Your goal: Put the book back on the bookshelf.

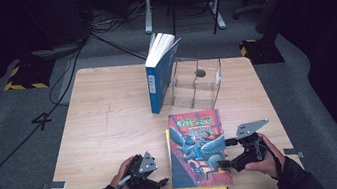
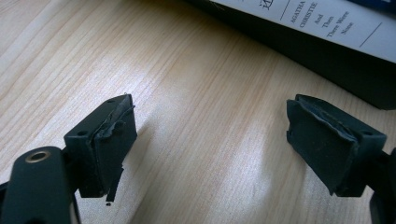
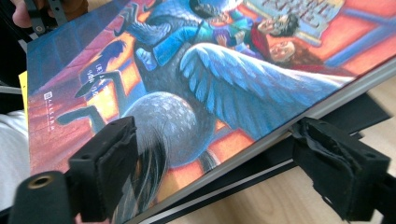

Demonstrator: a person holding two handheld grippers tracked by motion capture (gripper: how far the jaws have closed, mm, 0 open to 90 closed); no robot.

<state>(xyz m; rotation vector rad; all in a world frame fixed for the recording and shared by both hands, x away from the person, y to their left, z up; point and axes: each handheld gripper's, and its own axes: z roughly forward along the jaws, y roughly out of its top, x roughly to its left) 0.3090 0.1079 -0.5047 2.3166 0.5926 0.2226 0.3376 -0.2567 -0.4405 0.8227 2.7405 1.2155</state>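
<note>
At lower centre of the high view, left gripper [image 1: 163, 180] and right gripper [image 1: 226, 165] flanked the illustrated book [image 1: 198, 149] atop a stack, jaws spread, gripping nothing (apparently set to lift it toward the clear rack [image 1: 198, 87]).

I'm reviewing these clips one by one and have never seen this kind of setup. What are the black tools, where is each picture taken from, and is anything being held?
A person holds a two-jaw tool in each hand: the left gripper and the right gripper. One picture looks down from above; the other two come from cameras riding on each gripper. On the light wooden table a colourful illustrated book tops a stack; behind it a blue-covered book stands upright against a clear plastic rack. Both grippers are open and hold nothing; the right one's jaws straddle the illustrated book's edge.
</note>
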